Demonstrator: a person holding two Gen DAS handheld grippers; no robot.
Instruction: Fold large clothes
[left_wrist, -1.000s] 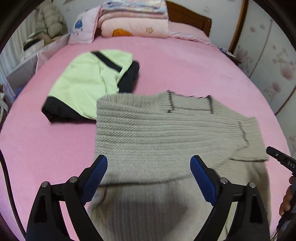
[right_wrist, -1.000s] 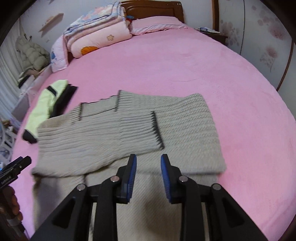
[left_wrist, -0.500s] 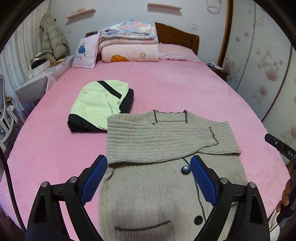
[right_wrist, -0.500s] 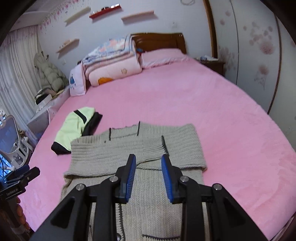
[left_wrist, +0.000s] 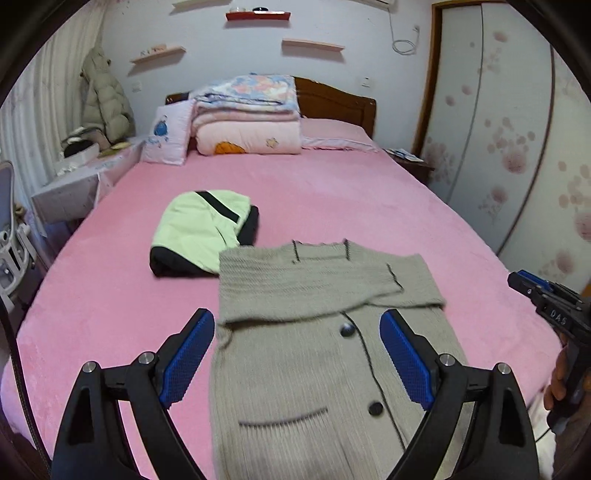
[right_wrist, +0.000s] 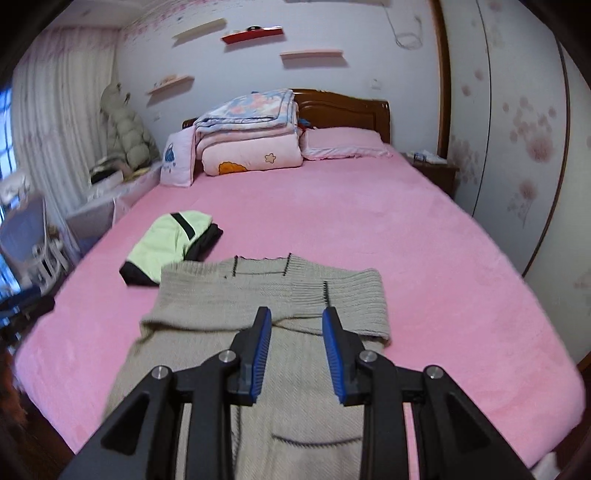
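Left wrist view: the left gripper hangs spread wide and empty above the grey ribbed knit cardigan, which lies on the near part of the pink bed, sleeves folded across its chest. A folded pale-green-and-black garment lies far left of it.

Right wrist view: the right gripper holds nothing, its jaws narrowly parted above the cardigan.

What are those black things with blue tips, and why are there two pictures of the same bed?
A person holds a claw in each hand, and each claw carries its own camera, so you get two pictures. One looks along the left claw, spread wide open. The other looks along the right claw, its fingers closer together with a gap between. Neither holds anything. Below them on the pink bed lies a grey cardigan, its sleeves folded across the chest. Beside it sits a folded green and black garment. Blankets are stacked by the headboard. At the left picture's right edge you can glimpse the other claw.
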